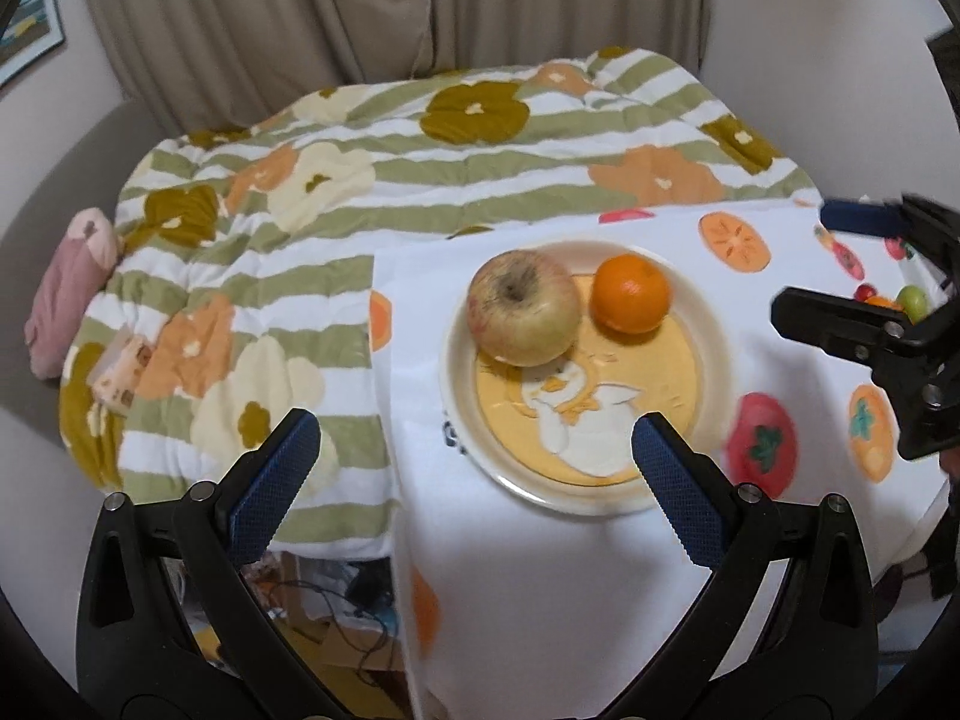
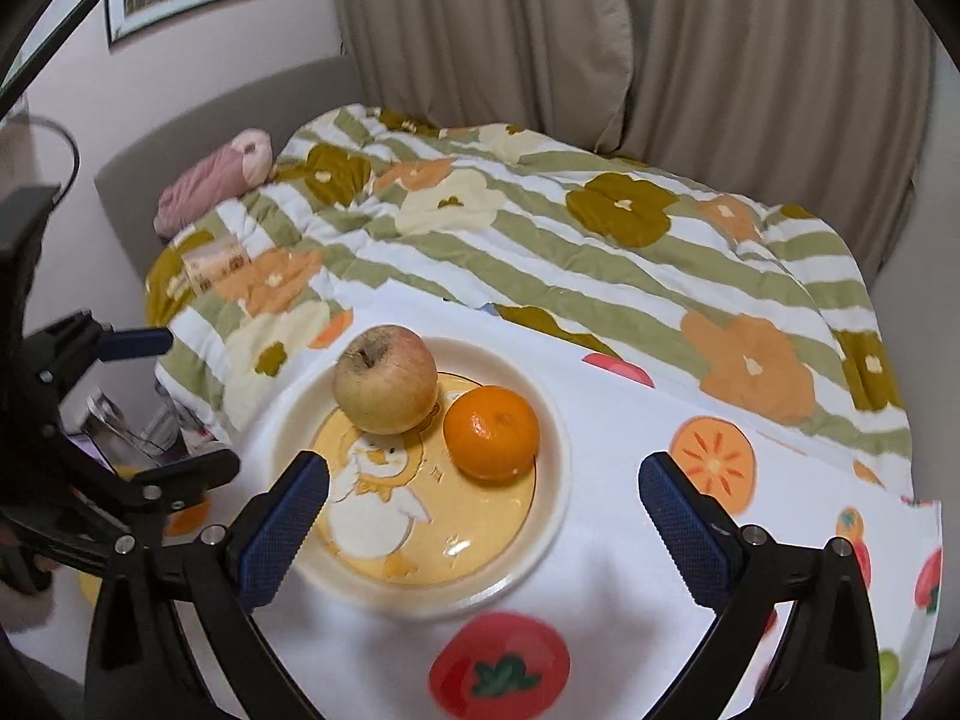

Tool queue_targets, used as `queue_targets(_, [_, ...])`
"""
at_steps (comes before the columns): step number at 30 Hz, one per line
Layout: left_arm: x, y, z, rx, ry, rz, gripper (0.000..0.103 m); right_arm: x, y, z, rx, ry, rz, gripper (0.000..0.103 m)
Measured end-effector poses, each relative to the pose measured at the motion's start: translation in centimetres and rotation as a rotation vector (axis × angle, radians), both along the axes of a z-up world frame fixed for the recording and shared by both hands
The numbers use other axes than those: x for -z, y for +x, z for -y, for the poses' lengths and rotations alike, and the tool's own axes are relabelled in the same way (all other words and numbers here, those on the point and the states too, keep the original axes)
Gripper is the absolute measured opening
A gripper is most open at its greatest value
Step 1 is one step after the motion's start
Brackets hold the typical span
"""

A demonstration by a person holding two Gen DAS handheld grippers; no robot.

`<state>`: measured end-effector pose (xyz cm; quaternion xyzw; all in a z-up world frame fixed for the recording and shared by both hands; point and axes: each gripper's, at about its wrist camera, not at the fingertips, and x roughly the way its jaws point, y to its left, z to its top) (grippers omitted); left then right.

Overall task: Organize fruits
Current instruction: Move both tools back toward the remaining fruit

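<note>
A yellow-green apple (image 1: 523,307) and an orange (image 1: 630,293) sit side by side at the far part of a cream plate (image 1: 714,354) with a duck picture. The same apple (image 2: 386,379), orange (image 2: 492,432) and plate (image 2: 552,480) show in the right wrist view. My left gripper (image 1: 474,480) is open and empty, above the plate's near left rim. My right gripper (image 2: 483,516) is open and empty, over the plate's near part. The right gripper (image 1: 840,264) shows at the right edge of the left wrist view; the left gripper (image 2: 174,396) shows at the left of the right wrist view.
The plate stands on a white cloth (image 2: 630,570) printed with fruit, on a small table. Behind it lies a striped flowered quilt (image 2: 540,252) on a sofa, with a pink pillow (image 2: 210,186). Beige curtains (image 2: 720,48) hang behind. Clutter and cables (image 1: 336,612) lie below the table's left edge.
</note>
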<state>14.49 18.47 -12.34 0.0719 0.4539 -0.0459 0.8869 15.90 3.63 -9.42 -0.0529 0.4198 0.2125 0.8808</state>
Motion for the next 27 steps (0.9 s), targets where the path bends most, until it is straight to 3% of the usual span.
queue_targets(4, [-2.0, -2.1, 2.4, -0.009, -0.040, 0.029, 0.103, -1.7, -2.1, 3.1, 0.052, 0.037, -0.024, 0.103])
queue_targets(13, [-3.7, -6.0, 10.7, -0.007, -0.044, 0.058, 0.103, -3.4, -7.2, 11.8, 0.148, 0.038, -0.013, 0.103])
queue_targets(20, [-3.6, -7.6, 17.5, 0.018, -0.060, 0.055, 0.103, -2.7, -10.5, 18.2, 0.181, -0.030, -0.003, 0.103])
queue_targets(27, [-1.6, -8.2, 23.9, 0.076, -0.077, 0.031, 0.103, -1.0, -12.8, 24.7, 0.241, -0.025, -0.004, 0.103])
